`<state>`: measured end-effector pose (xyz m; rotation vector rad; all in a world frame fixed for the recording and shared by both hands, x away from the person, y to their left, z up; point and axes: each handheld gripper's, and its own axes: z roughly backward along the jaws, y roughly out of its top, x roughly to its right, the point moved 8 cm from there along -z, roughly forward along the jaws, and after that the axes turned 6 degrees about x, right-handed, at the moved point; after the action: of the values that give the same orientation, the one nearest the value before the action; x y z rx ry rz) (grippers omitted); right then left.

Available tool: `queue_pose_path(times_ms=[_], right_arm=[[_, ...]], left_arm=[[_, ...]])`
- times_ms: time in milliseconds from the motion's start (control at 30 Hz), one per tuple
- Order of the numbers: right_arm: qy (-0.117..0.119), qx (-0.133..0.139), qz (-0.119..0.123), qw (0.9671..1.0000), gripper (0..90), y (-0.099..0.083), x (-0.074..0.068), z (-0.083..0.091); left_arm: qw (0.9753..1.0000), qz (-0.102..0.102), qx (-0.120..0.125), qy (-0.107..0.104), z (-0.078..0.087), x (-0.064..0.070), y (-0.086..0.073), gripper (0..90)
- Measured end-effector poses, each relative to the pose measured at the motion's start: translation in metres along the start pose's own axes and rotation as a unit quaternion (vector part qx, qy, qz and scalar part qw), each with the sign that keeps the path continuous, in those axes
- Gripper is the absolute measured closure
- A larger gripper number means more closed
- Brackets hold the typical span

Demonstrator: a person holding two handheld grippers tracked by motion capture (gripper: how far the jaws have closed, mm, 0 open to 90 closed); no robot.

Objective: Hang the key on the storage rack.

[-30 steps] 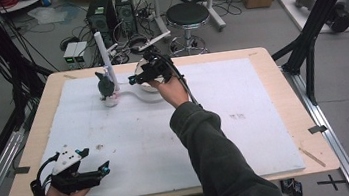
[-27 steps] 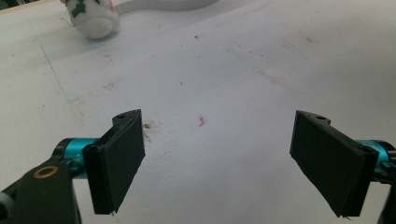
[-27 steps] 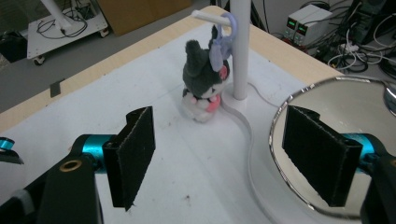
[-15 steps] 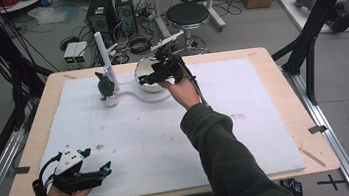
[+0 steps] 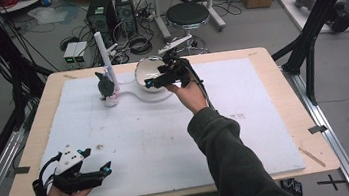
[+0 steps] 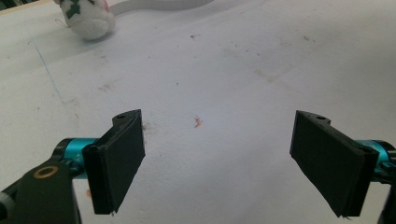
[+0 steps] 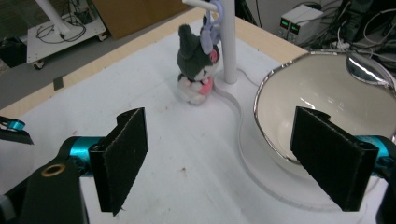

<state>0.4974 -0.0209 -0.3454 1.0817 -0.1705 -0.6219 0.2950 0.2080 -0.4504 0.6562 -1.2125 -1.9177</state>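
A white bowl [image 5: 148, 70] with a silver rim [image 7: 322, 100] rests on the white stand base [image 7: 247, 140] at the table's far middle. A dark plush toy [image 5: 105, 85] [image 7: 197, 65] hangs by a loop from the stand's white pole [image 7: 229, 42]. My right gripper [image 5: 156, 82] [image 7: 219, 163] hovers open just in front of the bowl, its right jaw over the bowl's near rim. At the front left, my left gripper [image 5: 107, 171] [image 6: 219, 163] is held low over the white mat [image 6: 210, 70], open and holding nothing. The plush [image 6: 88, 16] is far ahead of it.
The white mat [image 5: 245, 114] covers most of the wooden table [image 5: 312, 131]. Black frame struts [image 5: 307, 46] stand at the right and left edges. Beyond the far edge are a stool [image 5: 187, 13], computer cases and cables on the floor.
My right gripper has shifted a little to the right, from beside the plush to the bowl. The bowl's inside now faces the high view more. The left gripper has barely moved.
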Motion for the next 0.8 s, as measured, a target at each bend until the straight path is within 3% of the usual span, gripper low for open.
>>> queue_pose_path(times_ms=[800], right_arm=[[-0.01,0.014,-0.002,0.9998,15.8,-0.022,0.004,0.037]], left_arm=[[1.0,-0.005,-0.002,-0.002,-0.003,0.003,0.001,18.0]])
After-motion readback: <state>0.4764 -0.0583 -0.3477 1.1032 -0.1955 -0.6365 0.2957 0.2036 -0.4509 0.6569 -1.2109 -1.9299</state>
